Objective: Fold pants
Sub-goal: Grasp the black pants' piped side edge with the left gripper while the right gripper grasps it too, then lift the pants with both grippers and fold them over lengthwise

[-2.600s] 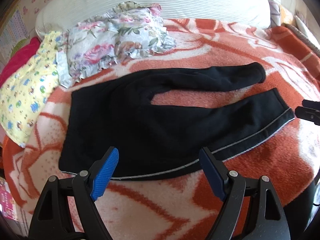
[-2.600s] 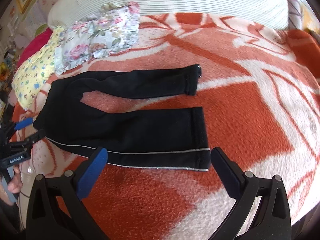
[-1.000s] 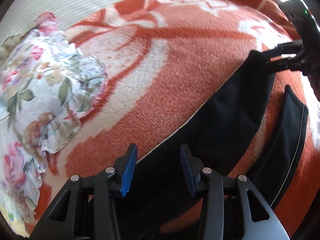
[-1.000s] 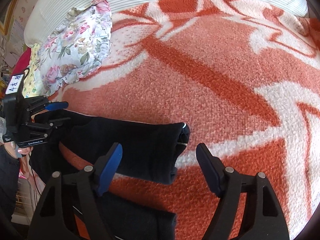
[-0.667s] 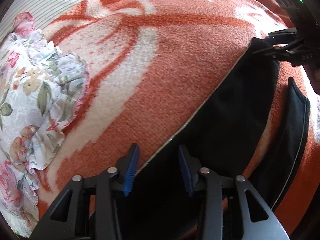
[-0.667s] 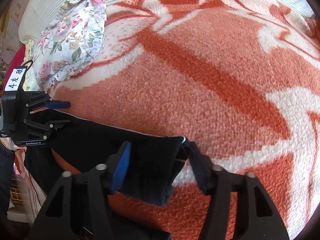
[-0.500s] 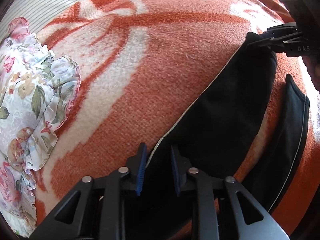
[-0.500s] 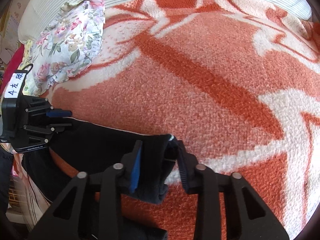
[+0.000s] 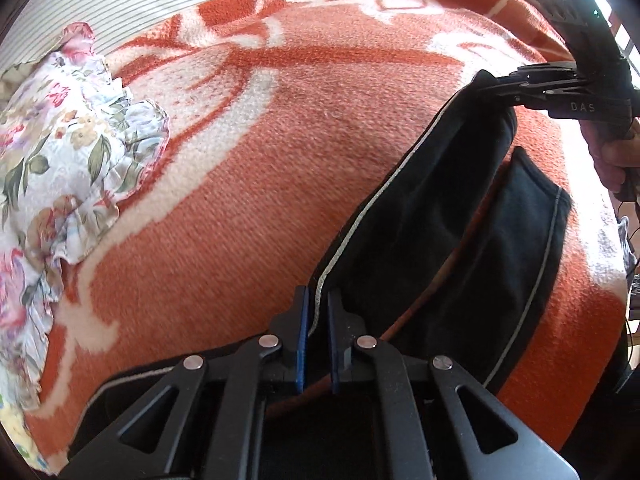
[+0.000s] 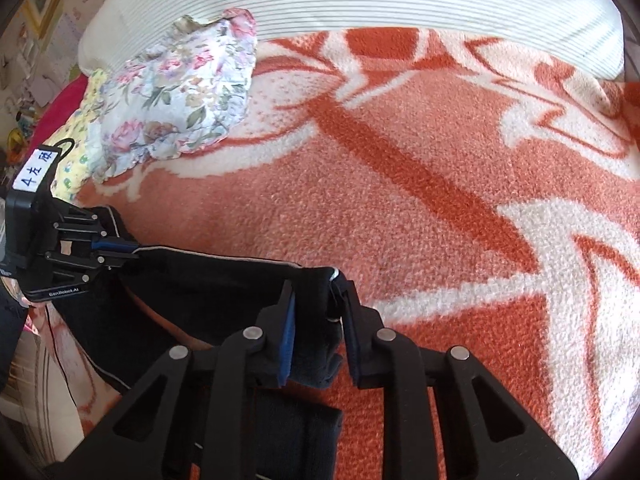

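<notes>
Black pants (image 9: 432, 216) with a thin grey side stripe lie on an orange and white blanket (image 9: 256, 168). My left gripper (image 9: 316, 320) is shut on the far edge of the pants at the waist end, right on the stripe. My right gripper (image 10: 318, 312) is shut on the cuff of the far leg (image 10: 224, 284) and holds it lifted off the blanket. The near leg (image 9: 532, 248) lies flat beside it. The right gripper also shows in the left wrist view (image 9: 486, 80), and the left gripper in the right wrist view (image 10: 134, 250).
A floral pillow (image 10: 180, 92) and a yellow patterned cloth (image 10: 74, 152) lie at the far left of the bed. A striped white bolster (image 10: 360, 0) runs along the back edge. Open blanket lies beyond the pants.
Both grippers moved from the near side to the far edge of the pants and closed: the left on the waist edge, the right on the far cuff. That edge now lifts slightly.
</notes>
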Available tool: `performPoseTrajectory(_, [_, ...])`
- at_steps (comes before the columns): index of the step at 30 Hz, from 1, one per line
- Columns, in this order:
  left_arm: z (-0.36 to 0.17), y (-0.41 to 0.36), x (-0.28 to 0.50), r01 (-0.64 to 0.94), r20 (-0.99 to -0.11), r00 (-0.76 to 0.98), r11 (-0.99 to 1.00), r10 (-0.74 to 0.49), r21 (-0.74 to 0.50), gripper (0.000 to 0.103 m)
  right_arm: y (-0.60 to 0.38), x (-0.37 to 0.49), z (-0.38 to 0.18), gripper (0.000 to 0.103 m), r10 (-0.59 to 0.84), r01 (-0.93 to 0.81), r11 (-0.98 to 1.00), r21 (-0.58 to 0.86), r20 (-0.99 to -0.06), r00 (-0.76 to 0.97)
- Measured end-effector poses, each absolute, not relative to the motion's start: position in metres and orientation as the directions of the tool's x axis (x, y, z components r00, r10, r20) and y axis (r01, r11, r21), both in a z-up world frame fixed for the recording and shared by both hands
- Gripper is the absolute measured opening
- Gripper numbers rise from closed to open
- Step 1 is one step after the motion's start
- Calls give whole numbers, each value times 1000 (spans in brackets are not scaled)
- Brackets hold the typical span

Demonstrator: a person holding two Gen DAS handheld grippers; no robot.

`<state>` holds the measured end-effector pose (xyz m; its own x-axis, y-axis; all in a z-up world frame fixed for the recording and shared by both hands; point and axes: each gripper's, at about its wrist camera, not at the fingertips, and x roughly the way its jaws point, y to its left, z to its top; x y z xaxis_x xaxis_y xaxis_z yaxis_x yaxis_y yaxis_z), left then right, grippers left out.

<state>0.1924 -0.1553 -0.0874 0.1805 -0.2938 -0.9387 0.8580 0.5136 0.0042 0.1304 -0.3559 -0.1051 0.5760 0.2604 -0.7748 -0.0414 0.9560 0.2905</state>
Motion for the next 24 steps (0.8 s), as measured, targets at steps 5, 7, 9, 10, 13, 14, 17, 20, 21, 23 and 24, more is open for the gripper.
performPoseTrajectory(5, [-85,-146,172,849,-924,182,527,-337,-26,6,-358,104,-105,23,277,-75,953,293,-744,608])
performPoseTrajectory(7, [-81,-141,164,841,-918,190,540,-347,-30,6,-361,97,-106,23,287,-91,950,297,-727,624])
performPoseTrajectory(9, [-83,-141,165,830,-914,212,557,-347,-19,6,-365,97,-109,23,297,-98,947,306,-715,633])
performPoseTrajectory(10, [-84,-142,168,818,-912,222,575,-345,-18,6,-367,100,-110,22,300,-97,945,312,-714,632])
performPoseTrajectory(13, [-84,-139,175,787,-913,228,616,-338,-31,6,-363,114,-112,22,278,-107,955,275,-718,638])
performPoseTrajectory(14, [-86,-142,180,781,-911,230,624,-341,-36,6,-359,114,-111,22,269,-118,960,254,-720,640])
performPoseTrajectory(17, [-81,-134,165,787,-904,242,616,-353,-30,6,-353,102,-109,22,261,-157,965,210,-716,648])
performPoseTrajectory(20, [-82,-127,148,788,-898,230,613,-375,-54,6,-355,75,-110,22,295,-193,955,224,-684,667])
performPoseTrajectory(21, [-81,-123,142,787,-897,223,613,-382,-65,6,-355,66,-112,22,305,-201,952,231,-679,668])
performPoseTrajectory(23, [-84,-119,130,790,-894,214,609,-393,-78,6,-354,50,-116,21,318,-214,948,235,-676,665])
performPoseTrajectory(24, [-86,-118,124,791,-894,212,606,-395,-80,7,-353,43,-118,21,323,-221,946,236,-677,661])
